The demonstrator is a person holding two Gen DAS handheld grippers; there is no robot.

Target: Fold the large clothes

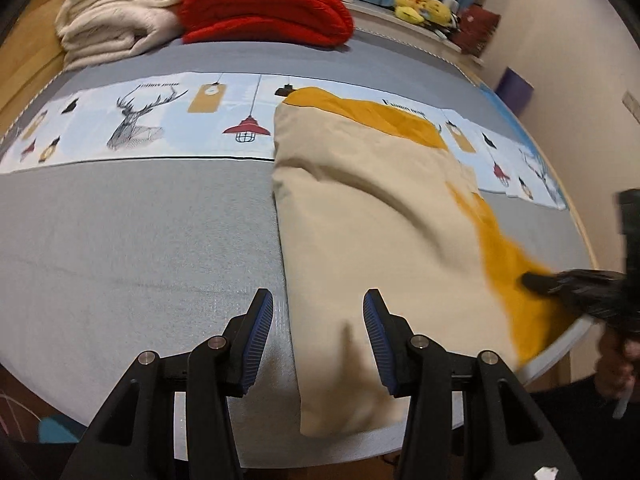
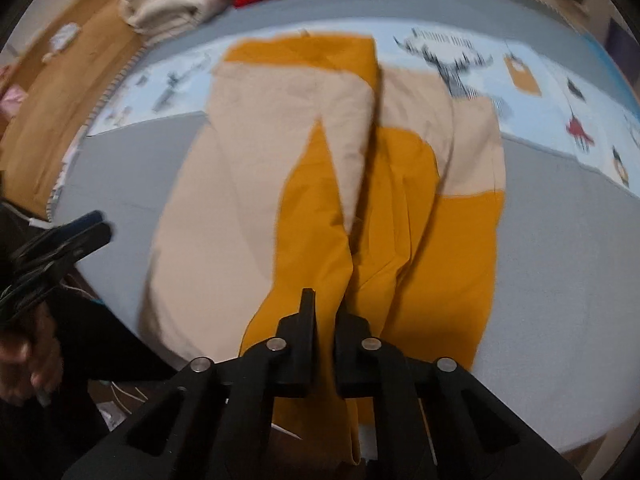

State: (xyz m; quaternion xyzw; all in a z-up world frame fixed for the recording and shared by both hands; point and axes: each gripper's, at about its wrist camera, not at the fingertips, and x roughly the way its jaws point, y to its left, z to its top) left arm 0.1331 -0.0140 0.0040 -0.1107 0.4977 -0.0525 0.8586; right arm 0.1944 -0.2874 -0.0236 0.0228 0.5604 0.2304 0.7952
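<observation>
Two folded piles, a cream one (image 1: pixel 116 20) and a red one (image 1: pixel 264 8), sit at about eleven and twelve o'clock at the far end of the bed (image 1: pixel 120 220), so part of the laundry looks dealt with already. The piece in hand is a beige-and-mustard garment (image 2: pixel 280 168) lying lengthwise on the grey cover, its far edge over the printed band with the deer and lamps (image 1: pixel 140 116). In the left wrist view it appears as a long narrow slab from one o'clock down to six, which suggests its sides are already turned in toward the middle; the right wrist view shows the beige panels overlapping a mustard centre.

The right gripper (image 2: pixel 324 312) has its jaws together, clamped on the mustard cloth at the near edge (the fabric bunches up between the black fingers). The left gripper (image 1: pixel 318 312) has its jaws apart over the near left edge of the garment, gripping nothing; whether the pads touch the cloth I cannot tell.

My reading: the lengthwise folds are done, and what remains is the crosswise fold, carrying the near end toward twelve o'clock, then smoothing and stacking with the others. The left side has no hold yet, so that lift would be lopsided.
</observation>
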